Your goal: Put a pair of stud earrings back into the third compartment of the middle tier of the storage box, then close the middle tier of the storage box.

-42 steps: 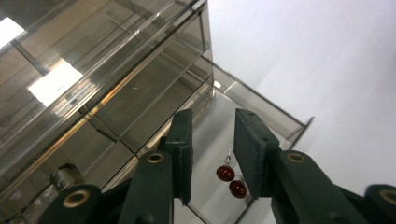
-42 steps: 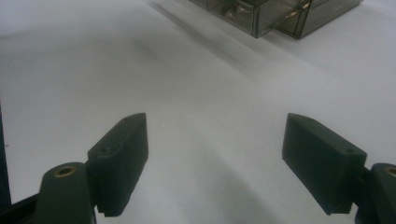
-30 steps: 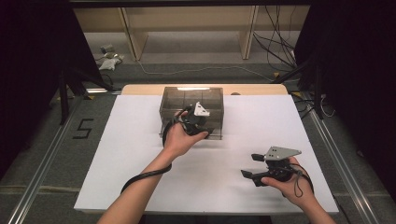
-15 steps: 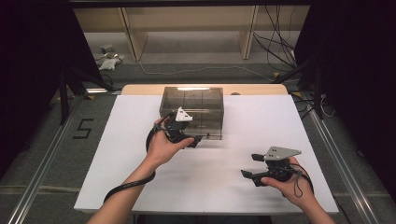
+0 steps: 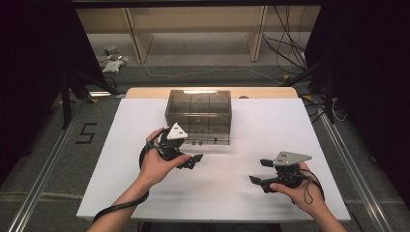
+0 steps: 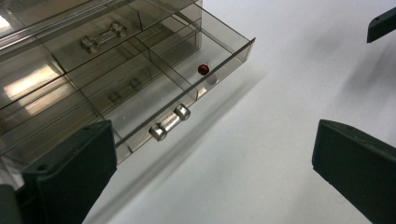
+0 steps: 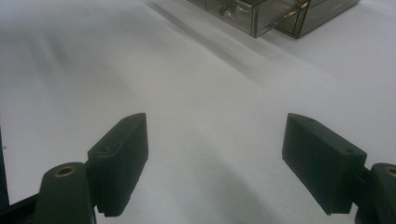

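Left gripper view: jaws of the left gripper spread wide, nothing between them, just short of the pulled-out drawer of the smoky clear plastic drawer box. Ahead and to the left, close by: drawer's metal bar handle, long axis along the drawer front. Small glossy red bead in the drawer's end compartment. Farther off, right gripper, also spread and empty, low over the matte white table
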### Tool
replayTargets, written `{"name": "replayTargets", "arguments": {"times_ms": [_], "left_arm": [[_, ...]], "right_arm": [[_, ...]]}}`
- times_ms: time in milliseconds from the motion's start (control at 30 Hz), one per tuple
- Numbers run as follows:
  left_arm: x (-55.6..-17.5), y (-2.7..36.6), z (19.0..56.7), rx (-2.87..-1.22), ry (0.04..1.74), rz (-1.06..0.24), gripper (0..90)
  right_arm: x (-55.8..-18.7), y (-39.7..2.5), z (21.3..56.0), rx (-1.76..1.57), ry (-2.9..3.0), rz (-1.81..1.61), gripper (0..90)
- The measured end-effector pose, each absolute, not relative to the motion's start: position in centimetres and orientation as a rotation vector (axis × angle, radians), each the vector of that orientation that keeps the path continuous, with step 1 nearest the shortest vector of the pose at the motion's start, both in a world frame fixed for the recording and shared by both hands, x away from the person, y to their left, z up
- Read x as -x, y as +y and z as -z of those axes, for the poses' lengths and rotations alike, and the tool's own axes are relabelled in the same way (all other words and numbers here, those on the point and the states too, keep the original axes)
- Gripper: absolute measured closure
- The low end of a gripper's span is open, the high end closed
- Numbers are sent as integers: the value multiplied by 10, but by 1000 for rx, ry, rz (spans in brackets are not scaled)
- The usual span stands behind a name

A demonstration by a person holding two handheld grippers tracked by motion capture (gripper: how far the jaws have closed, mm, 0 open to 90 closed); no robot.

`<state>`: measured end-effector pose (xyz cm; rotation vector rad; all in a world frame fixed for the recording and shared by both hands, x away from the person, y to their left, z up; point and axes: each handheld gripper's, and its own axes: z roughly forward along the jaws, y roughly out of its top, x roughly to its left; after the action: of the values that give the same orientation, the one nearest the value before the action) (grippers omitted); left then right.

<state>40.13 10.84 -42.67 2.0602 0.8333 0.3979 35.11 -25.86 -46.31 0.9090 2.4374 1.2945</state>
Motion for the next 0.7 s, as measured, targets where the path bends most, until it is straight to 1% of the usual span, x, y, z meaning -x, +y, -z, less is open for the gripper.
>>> {"name": "replayTargets", "arguments": {"times_ms": [267, 433, 700], "left_arm": [[-375, 131, 441, -2035, 869, -410, 0], [-373, 140, 445, -2021, 898, -395, 0], [-375, 145, 446, -2008, 904, -409, 0]], "right_arm": [[-352, -259, 463, -902, 2431, -1299, 234], [-352, -259, 463, -904, 2431, -1293, 234], [-353, -263, 462, -912, 2417, -1295, 235]]}}
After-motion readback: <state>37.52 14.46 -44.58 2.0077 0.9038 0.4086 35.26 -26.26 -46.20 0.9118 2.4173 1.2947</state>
